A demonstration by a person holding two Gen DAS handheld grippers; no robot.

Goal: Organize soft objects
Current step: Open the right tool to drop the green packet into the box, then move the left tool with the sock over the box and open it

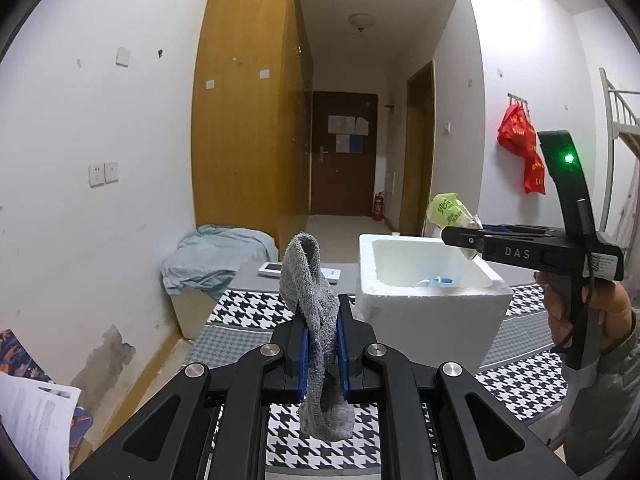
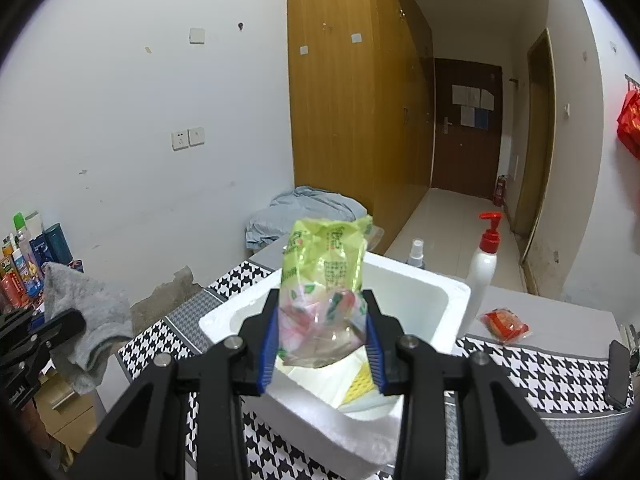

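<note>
I count two grippers: my left gripper (image 1: pixel 322 344) and my right gripper (image 2: pixel 322 344). There is one grey cloth (image 1: pixel 310 292), one green plastic packet (image 2: pixel 326 276), one white foam box (image 2: pixel 448 300), one small red packet (image 2: pixel 505 325), one pump bottle (image 2: pixel 482 270), one spray bottle (image 2: pixel 417 254) and one blue bundle of bedding (image 1: pixel 216 256).

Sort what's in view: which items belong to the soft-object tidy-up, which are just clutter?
In the job:
- grey sock, clamped in the left gripper
- green plastic packet, clamped in the right gripper
- white foam box

Lying about:
- pump bottle
- small spray bottle
- red packet
- blue bedding
- red bags on the wall
</note>
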